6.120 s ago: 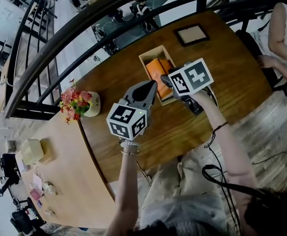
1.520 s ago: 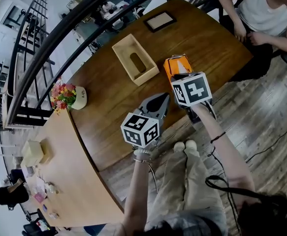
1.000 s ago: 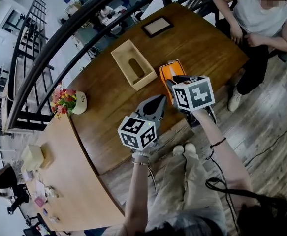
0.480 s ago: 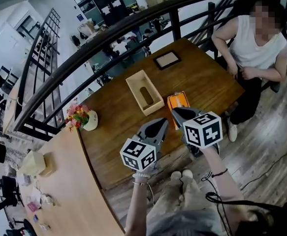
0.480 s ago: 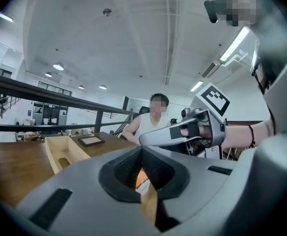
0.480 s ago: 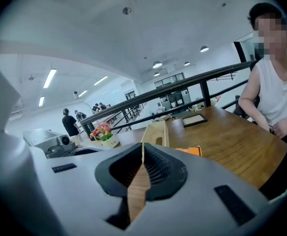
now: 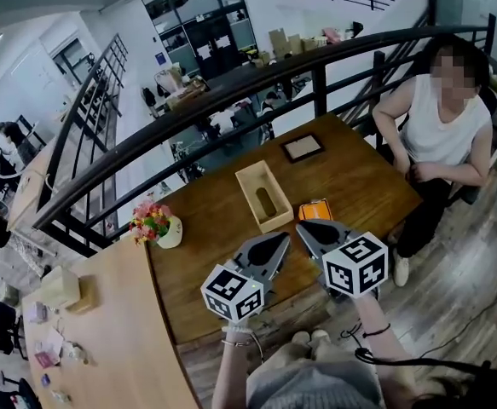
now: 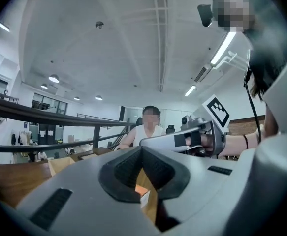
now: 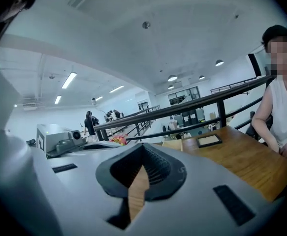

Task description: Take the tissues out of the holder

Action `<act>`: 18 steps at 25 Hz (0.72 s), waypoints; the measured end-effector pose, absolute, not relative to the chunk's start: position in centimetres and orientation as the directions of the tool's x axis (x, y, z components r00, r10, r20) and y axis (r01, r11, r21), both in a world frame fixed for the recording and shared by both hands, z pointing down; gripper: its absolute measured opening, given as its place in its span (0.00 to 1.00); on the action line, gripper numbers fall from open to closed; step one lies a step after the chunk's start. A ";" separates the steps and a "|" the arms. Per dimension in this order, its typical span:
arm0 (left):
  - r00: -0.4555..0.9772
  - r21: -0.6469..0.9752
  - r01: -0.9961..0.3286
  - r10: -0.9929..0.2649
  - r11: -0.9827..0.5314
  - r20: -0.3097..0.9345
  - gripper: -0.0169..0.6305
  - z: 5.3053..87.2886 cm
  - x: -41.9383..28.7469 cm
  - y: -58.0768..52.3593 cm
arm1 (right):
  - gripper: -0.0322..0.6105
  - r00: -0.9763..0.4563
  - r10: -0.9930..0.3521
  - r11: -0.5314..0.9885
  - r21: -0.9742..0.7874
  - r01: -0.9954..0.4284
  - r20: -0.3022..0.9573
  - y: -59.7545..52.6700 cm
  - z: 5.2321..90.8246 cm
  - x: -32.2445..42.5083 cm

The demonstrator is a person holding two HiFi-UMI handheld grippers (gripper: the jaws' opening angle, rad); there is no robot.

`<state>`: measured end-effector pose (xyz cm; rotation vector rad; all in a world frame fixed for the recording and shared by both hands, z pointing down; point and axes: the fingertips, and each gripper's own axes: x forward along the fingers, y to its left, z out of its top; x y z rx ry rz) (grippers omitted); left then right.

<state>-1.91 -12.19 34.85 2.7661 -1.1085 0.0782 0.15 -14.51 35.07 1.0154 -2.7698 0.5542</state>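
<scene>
The light wooden holder (image 7: 263, 196) sits empty in the middle of the dark wooden table (image 7: 359, 181). Just to its right, the orange tissue pack (image 7: 315, 209) lies flat on the table. My right gripper (image 7: 303, 225) hovers near the table's front edge, just short of the pack, shut with nothing between its jaws (image 9: 143, 147). Beside it, my left gripper (image 7: 283, 239) is raised and also shut and empty (image 8: 142, 149). In the left gripper view, a bit of orange shows through the gap below the closed tips. The holder (image 9: 173, 144) appears far off in the right gripper view.
A flower pot (image 7: 156, 225) stands at the table's left corner and a picture frame (image 7: 303, 147) lies at the far side. A person in white (image 7: 436, 135) sits at the right end. A dark railing (image 7: 231, 92) runs behind. A lighter table (image 7: 86, 339) adjoins on the left.
The tissue pack went from inside the holder to the table beside it. The right jaws let go of it, drew back and closed. The head view tilted up.
</scene>
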 end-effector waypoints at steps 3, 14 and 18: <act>0.732 0.104 -0.681 -0.675 -0.725 0.092 0.04 33.6 -2.0 -11.6 | 0.07 -0.769 -0.601 0.719 -0.271 -0.639 0.219 -14.2 34.3 0.2; 0.733 0.074 -0.680 -0.677 -0.729 0.063 0.04 32.5 -2.3 -11.4 | 0.07 -0.790 -0.603 0.747 -0.267 -0.609 0.115 -13.3 32.8 0.4; 0.735 0.073 -0.678 -0.676 -0.732 0.053 0.04 32.1 -2.4 -11.3 | 0.07 -0.791 -0.601 0.766 -0.200 -0.611 0.114 -13.0 32.2 -0.2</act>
